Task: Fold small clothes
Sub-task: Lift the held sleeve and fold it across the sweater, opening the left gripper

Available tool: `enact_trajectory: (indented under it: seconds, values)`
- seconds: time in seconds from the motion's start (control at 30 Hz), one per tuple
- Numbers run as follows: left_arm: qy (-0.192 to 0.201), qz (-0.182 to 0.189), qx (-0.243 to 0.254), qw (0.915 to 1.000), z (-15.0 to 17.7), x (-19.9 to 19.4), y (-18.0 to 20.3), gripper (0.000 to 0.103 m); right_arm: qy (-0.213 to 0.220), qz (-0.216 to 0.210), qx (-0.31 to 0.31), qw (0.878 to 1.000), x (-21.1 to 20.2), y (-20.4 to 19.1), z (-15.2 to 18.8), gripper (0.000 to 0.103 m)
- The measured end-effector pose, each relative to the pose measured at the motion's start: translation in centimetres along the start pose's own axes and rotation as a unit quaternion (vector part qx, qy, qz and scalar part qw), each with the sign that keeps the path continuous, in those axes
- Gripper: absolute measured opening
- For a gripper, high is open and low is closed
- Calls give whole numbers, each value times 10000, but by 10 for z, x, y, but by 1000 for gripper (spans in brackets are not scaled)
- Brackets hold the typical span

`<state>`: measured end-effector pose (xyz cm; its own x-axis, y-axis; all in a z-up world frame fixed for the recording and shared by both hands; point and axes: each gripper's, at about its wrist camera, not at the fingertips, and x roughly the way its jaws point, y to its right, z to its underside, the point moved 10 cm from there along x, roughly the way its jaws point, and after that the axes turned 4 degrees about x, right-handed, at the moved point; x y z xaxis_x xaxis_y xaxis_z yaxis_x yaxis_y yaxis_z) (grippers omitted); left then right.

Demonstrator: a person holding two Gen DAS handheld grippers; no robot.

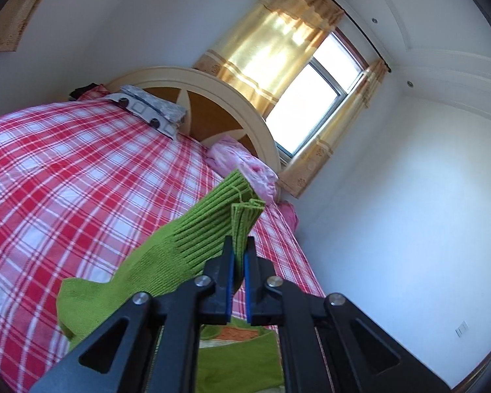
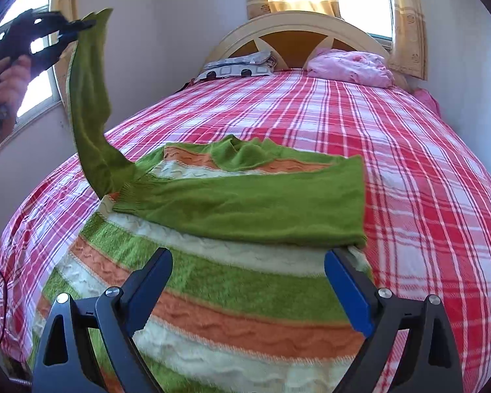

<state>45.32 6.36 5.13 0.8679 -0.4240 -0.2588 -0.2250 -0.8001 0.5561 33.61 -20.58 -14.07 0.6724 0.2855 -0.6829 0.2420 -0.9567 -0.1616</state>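
The striped sweater (image 2: 239,281) lies flat on the checked bedspread (image 2: 425,196), one green sleeve (image 2: 245,209) already folded across its chest. The other sleeve (image 1: 193,239) is lifted high, pinched at the cuff by the left gripper (image 1: 240,245). The right gripper (image 2: 248,281) hangs spread above the body (holding nothing). That sleeve and the body folds remain, I judge.

Cut off by the bottom edge of the right wrist view: the near hem of the striped sweater (image 2: 245,294), its weave smeared by blur there. Hidden between the closed pads of the left gripper (image 1: 240,249): the pinched stretch of ribbed cuff (image 1: 245,216). Masked by the pillows (image 2: 350,65) at the bed's (image 2: 409,163) far edge: the lower headboard (image 2: 294,29).
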Motion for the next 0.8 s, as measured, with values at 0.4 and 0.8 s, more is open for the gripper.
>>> enact_trajectory:
  seconds: [0.4, 0.8]
  values:
    - [-716, 260, 193, 9969, 94, 82, 69, 5, -417, -187, 180, 9988, -5, 24, 41, 94]
    - [-2099, -642, 1350, 9662, 241, 162, 81, 7, -565, -82, 18, 9984, 2, 28, 78, 94]
